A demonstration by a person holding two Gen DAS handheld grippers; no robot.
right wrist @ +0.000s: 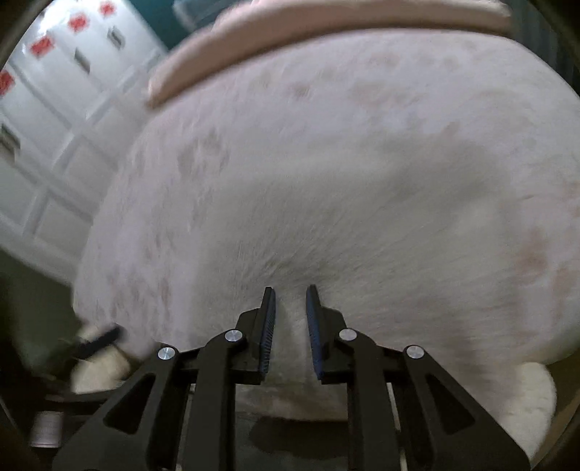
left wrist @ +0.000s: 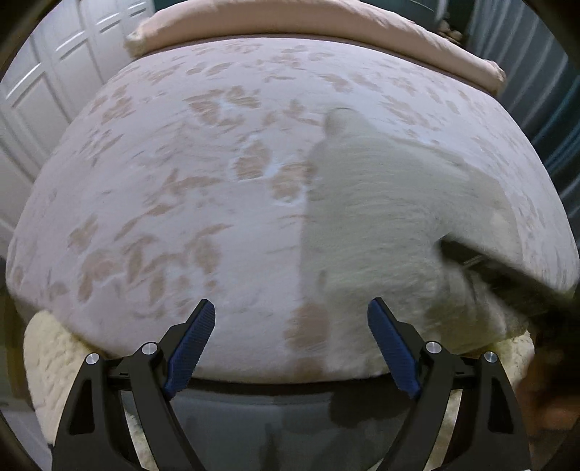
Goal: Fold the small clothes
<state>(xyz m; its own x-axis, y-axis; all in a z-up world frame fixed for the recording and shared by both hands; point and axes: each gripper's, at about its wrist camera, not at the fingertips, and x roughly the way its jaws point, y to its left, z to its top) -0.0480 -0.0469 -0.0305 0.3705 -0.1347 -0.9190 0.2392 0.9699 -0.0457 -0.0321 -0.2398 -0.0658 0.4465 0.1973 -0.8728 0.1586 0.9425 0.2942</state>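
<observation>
Cream garment (left wrist: 380, 217) on white bedspread (left wrist: 163, 181) with tan leaf print.

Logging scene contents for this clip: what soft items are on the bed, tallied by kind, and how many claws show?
Cream fuzzy knit garment: 1
Folded pink blanket at the far end of the bed: 1
White bedspread with tan leaf print: 1
Claws: 2, left claw open, right claw narrowly open, garment between the fingers
Total: 5

A bed (left wrist: 152, 174) covered in a white leaf-patterned bedspread is shown. A cream ribbed garment (left wrist: 380, 217) is spread flat on it toward 3 o'clock, and a folded beige blanket (left wrist: 290, 18) is laid across its 12 o'clock edge.
</observation>
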